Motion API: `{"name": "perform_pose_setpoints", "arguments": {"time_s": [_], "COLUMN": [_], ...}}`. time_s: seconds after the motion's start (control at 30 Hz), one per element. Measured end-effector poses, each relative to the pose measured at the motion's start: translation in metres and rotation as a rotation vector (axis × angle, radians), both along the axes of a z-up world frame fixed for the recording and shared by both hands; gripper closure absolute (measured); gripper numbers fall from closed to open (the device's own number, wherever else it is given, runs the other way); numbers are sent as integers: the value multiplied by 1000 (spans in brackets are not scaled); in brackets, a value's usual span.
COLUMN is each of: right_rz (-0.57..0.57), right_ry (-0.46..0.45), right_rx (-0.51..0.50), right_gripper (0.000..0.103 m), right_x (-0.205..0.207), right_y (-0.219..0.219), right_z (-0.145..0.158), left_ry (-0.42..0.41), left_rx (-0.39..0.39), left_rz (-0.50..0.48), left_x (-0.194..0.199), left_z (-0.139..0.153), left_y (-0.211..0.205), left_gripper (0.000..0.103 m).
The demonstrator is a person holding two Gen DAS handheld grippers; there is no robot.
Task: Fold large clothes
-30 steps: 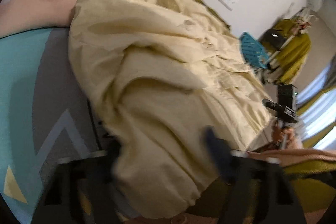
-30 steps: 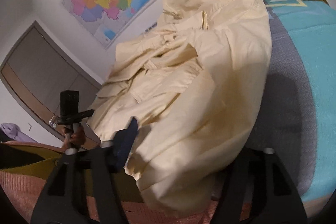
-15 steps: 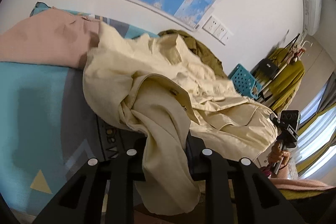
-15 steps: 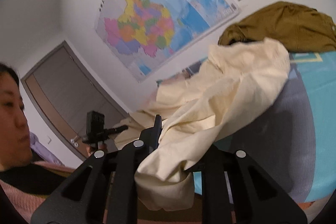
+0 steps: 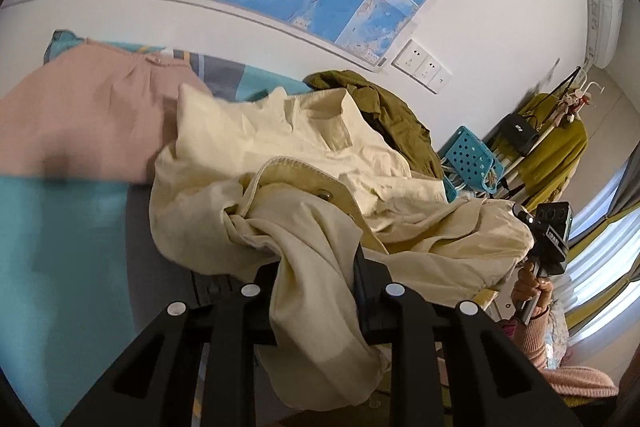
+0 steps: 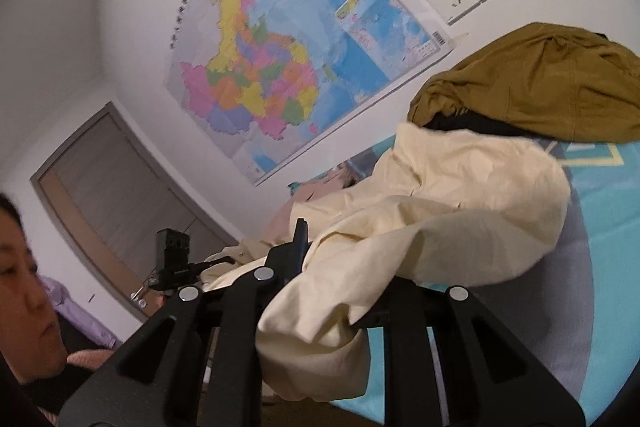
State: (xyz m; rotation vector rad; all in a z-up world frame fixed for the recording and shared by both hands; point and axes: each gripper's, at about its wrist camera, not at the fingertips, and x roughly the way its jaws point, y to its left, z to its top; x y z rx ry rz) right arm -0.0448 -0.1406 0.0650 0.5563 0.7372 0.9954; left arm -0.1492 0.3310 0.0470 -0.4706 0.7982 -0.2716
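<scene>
The left gripper (image 5: 316, 291) pinches a bunch of the cream shirt (image 5: 280, 163), whose bulk lies crumpled on the bed (image 5: 60, 227) between a pink garment (image 5: 80, 123) and an olive garment (image 5: 392, 115), and the right gripper (image 6: 332, 291) likewise clamps a fold of the same cloth that hangs over its jaws. This looks like the opening step, raising the shirt by two edges to open it out. Next, both grippers probably need to draw apart and lift until the fabric hangs flat, without dragging the neighbouring clothes along.
</scene>
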Motion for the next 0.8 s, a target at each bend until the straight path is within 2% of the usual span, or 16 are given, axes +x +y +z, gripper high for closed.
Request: {"name": "perform_pose_setpoints", "arguments": {"time_s": [0.37,0.8], "right_rz": [-28,-55], "right_ry": [17,39], "right_rx": [-25,-56], "right_gripper": [87,87], "right_x": [43,78], "right_y": [16,31], "right_z": [8,13], "left_ry": [9,36], "left_rx": [63,90], "left_rz": [5,15], "left_x": [31,62], "left_z": [15,22], "left_y": [5,13], "left_gripper": [80,79]}}
